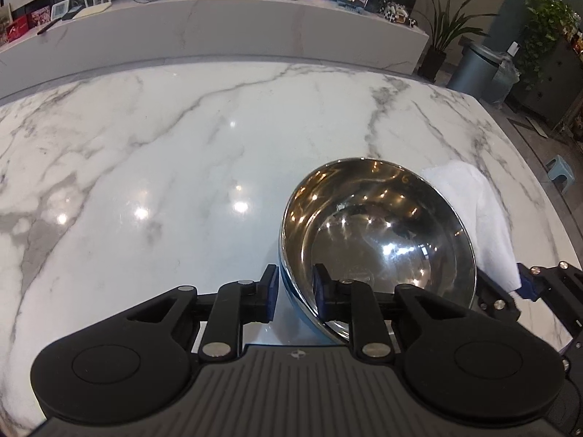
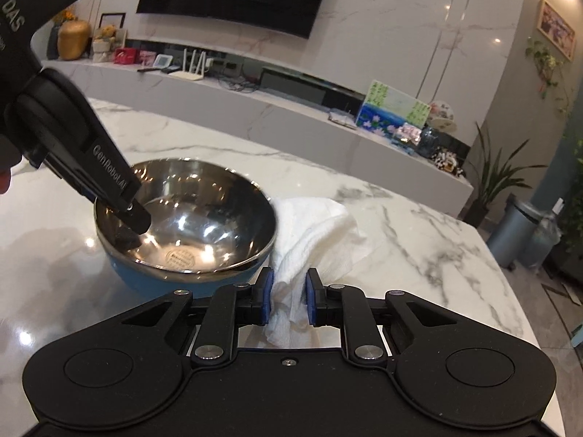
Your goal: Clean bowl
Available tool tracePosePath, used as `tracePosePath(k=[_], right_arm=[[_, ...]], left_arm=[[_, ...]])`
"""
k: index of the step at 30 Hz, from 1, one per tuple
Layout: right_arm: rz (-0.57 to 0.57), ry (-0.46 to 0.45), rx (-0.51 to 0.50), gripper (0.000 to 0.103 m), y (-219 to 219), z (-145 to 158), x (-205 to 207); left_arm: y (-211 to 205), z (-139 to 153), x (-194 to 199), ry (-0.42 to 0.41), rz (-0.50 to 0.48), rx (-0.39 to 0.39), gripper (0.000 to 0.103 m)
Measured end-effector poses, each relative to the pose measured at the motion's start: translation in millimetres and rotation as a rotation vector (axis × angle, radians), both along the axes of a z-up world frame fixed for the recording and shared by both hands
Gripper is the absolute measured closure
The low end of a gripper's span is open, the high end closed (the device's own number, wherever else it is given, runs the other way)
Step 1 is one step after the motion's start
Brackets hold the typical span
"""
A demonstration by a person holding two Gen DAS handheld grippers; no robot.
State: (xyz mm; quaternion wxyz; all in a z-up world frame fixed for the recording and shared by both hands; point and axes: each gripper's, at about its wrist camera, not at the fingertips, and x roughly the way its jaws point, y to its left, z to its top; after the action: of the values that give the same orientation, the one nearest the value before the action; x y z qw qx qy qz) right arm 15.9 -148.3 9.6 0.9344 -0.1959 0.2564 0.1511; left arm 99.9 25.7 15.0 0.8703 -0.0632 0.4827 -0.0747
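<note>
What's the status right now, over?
Left gripper clamped on bowl rim. Right gripper pinching white cloth beside bowl. Nothing in the way.

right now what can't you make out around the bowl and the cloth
- Left wrist view: the bowl's near rim and blue underside, hidden behind the left gripper.
- Left wrist view: most of the right gripper, cut off by the frame edge.
- Right wrist view: the white cloth's pinched part, hidden between the pads.
- Right wrist view: the stamp in the bowl's bottom, too small to read.

Right gripper (image 2: pixel 287 300) jaws apparently pinch white cloth (image 2: pixel 313 233) beside bowl (image 2: pixel 186 218).
</note>
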Motion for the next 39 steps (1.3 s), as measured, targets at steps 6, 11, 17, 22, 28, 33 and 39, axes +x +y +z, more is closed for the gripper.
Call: tracePosePath(k=[6, 11, 17, 22, 28, 33, 39], right_arm=[[0.019, 0.038, -0.018, 0.087, 7.5, -3.4, -0.9], [0.051, 0.083, -0.029, 0.087, 13.8, -10.4, -0.6], [0.08, 0.115, -0.042, 0.087, 19.0, -16.5, 0.1], [-0.005, 0.073, -0.015, 0.087, 7.6, -9.1, 8.6], [-0.087, 0.142, 0.105, 0.087, -12.2, -4.6, 26.6], [-0.112, 0.236, 0.185, 0.086, -20.9, -6.6, 37.2], [-0.112, 0.263, 0.18, 0.078, -18.6, -13.9, 35.7]], left_arm=[[-1.5, -1.6, 0.8, -0.01, -0.015, 0.012, 0.084], [-1.1, -2.9, 3.8, -0.025, -0.016, 0.016, 0.084], [1.0, -2.8, 4.5, -0.035, -0.004, 0.009, 0.084], [5.4, 0.7, 1.7, -0.066, 0.022, -0.001, 0.067], [10.8, 14.5, -5.8, -0.155, 0.038, -0.053, 0.038], [13.2, 19.2, -7.6, -0.19, 0.042, -0.077, 0.029], [14.6, 24.3, -9.8, -0.235, 0.038, -0.106, 0.024]])
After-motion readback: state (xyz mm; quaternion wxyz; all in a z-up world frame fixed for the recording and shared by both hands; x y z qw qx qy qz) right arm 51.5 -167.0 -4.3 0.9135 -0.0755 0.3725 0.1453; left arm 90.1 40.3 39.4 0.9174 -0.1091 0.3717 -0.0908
